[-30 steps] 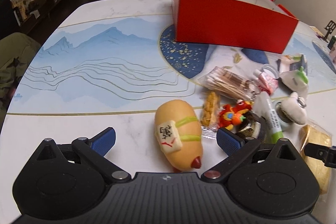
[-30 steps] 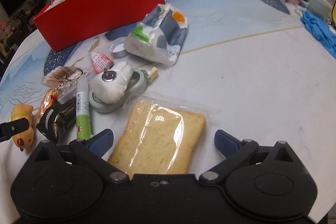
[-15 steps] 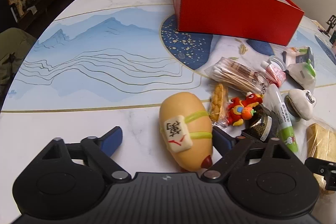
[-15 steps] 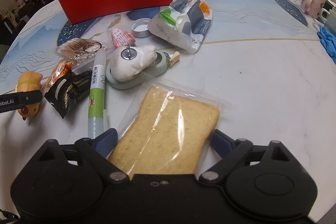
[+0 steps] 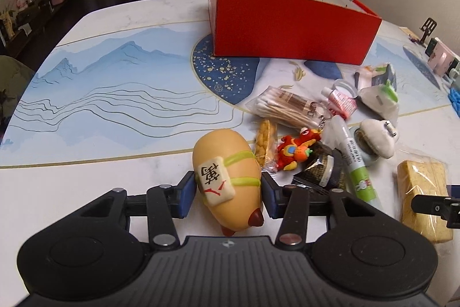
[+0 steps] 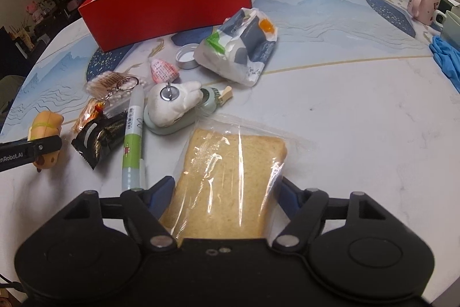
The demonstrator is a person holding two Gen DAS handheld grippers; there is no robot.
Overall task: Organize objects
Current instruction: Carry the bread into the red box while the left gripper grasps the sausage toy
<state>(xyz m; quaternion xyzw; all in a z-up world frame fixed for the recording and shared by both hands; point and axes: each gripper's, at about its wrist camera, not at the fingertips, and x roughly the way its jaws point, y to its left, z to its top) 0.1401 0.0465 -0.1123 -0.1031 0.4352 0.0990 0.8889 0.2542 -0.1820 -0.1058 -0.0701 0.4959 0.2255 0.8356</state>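
Both tongs were wide a second ago; left gripper closing onto orange toy, right gripper closing onto wrapped bread — pads looked in contact, ready for red box.

The duck toy lies on the desk between the left tool's closing jaws, with the box well beyond it and the cotton swabs, keychain and marker to its right. The bagged bread lies between the right tool's closing jaws, the marker just left of it and the mug far off to the right.
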